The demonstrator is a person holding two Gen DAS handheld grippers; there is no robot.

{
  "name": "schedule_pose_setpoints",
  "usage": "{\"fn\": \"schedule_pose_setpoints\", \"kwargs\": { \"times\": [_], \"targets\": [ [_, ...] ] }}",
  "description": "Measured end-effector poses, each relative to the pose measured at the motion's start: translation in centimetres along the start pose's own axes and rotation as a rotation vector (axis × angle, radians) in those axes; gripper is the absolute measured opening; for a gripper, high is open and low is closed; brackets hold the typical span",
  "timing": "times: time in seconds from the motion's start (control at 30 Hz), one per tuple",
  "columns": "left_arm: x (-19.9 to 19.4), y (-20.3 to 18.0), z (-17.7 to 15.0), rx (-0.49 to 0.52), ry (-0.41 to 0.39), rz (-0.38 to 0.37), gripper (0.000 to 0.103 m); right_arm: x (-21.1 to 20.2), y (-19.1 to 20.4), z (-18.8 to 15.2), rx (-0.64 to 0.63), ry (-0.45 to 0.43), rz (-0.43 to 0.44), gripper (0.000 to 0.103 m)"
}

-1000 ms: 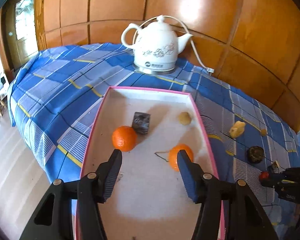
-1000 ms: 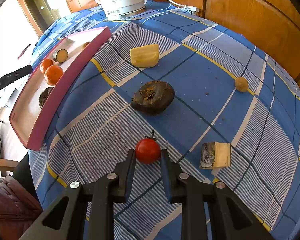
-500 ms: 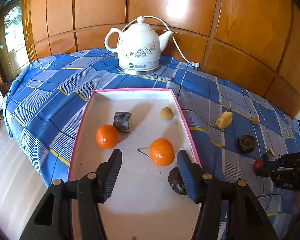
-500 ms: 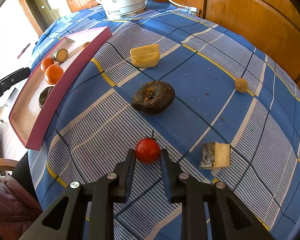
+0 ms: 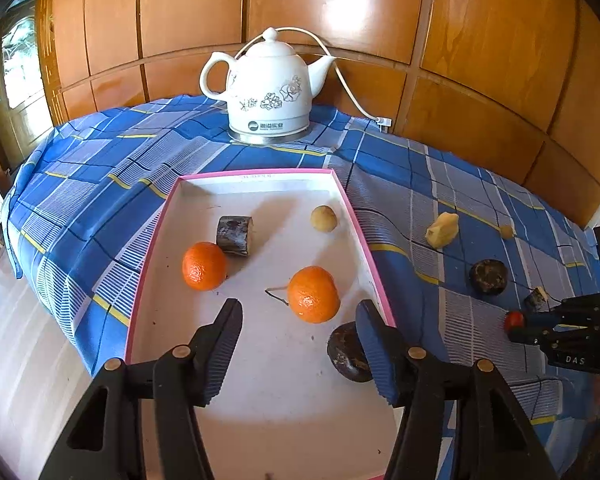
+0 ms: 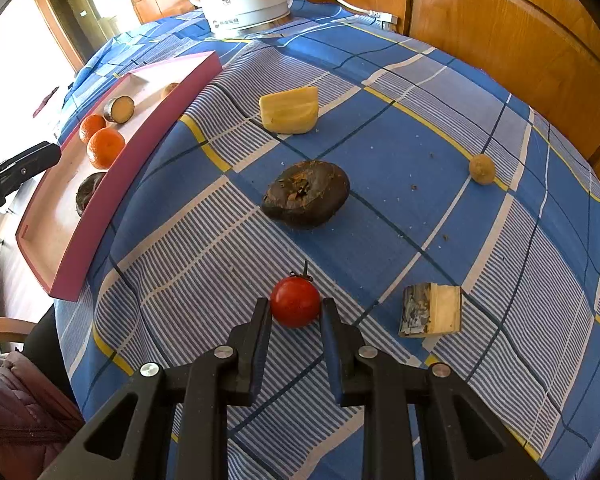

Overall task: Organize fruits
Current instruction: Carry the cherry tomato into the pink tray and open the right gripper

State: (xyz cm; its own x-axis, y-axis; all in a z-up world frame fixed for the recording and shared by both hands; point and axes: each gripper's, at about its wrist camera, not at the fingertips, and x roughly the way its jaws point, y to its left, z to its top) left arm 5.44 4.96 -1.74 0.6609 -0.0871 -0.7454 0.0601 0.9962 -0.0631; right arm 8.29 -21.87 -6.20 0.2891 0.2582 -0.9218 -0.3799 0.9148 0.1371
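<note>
A pink-rimmed white tray (image 5: 364, 236) holds two oranges (image 5: 203, 266) (image 5: 313, 294), a dark cut chunk (image 5: 234, 235), a small tan fruit (image 5: 323, 219) and a dark round fruit (image 5: 346, 354). My left gripper (image 5: 298, 314) is open and empty above the tray's near part. My right gripper (image 6: 295, 307) is shut on a red cherry tomato (image 6: 295, 307) that rests on the cloth; it also shows in the left wrist view (image 5: 514, 320). On the cloth lie a dark fruit (image 6: 306, 194), a yellow wedge (image 6: 289, 110), a small tan ball (image 6: 481, 168) and a cut block (image 6: 430, 315).
A white electric kettle (image 5: 270, 88) with its cord stands at the back of the blue checked tablecloth (image 6: 420, 128). Wooden wall panels (image 5: 460, 40) close the far side. The table edge drops to the floor on the left.
My left gripper has drawn back and up from the tray, so more of it and the dark round fruit came into view. The right gripper stays on the tomato.
</note>
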Motion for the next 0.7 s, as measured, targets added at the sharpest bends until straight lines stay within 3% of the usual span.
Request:
{"fn": "schedule_pose_setpoints", "kwargs": {
  "times": [0.7],
  "targets": [
    [0.15, 0.14, -0.37, -0.001, 0.013, -0.001, 0.063, -0.01, 0.07, -0.05, -0.001, -0.007, 0.01, 0.025]
  ]
}}
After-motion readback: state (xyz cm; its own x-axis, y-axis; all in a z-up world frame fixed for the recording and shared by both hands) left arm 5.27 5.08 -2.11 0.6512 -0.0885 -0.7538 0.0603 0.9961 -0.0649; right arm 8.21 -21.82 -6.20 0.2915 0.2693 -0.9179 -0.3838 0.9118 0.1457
